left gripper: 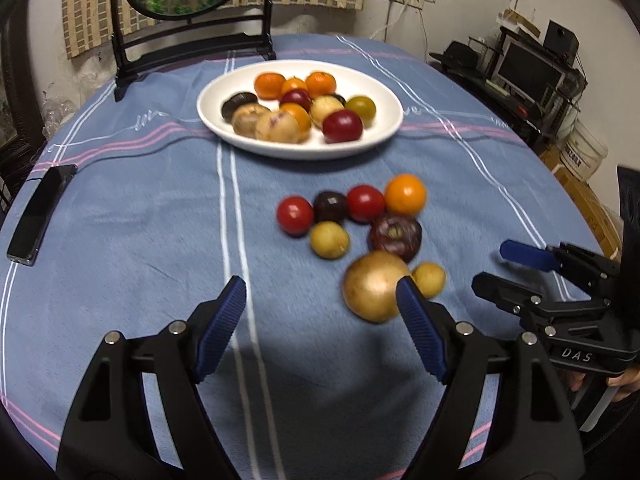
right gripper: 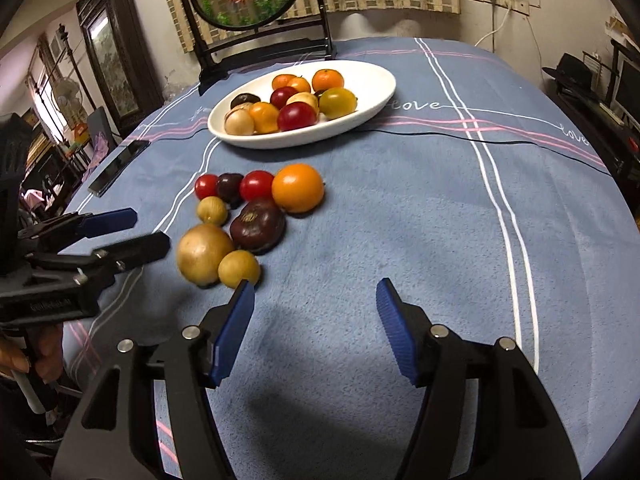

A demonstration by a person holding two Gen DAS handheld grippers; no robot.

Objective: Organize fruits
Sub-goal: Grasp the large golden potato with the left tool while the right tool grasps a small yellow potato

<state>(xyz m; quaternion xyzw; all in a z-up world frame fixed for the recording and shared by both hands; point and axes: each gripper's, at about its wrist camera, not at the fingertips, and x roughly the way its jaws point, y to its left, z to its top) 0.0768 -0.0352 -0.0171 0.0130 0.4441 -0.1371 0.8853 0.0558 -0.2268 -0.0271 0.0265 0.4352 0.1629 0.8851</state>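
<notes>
A white oval plate (left gripper: 384,128) (right gripper: 372,92) at the far middle of the table holds several small fruits. Nearer, loose fruits lie on the cloth: an orange (left gripper: 405,194) (right gripper: 298,188), red tomatoes (left gripper: 295,215) (right gripper: 256,185), a dark purple fruit (left gripper: 395,236) (right gripper: 258,225), a large tan fruit (left gripper: 372,285) (right gripper: 204,253) and small yellow ones (left gripper: 329,239) (right gripper: 239,267). My left gripper (left gripper: 322,300) is open and empty, its right fingertip just before the tan fruit. My right gripper (right gripper: 316,294) is open and empty, right of the loose fruits; it shows in the left wrist view (left gripper: 496,268).
A black phone (left gripper: 40,216) (right gripper: 118,166) lies at the table's left edge. A round framed screen on a black stand (left gripper: 192,12) (right gripper: 256,8) stands behind the plate. A thin black cable (right gripper: 500,140) runs across the cloth. Shelves and a monitor (left gripper: 528,68) stand beyond the right edge.
</notes>
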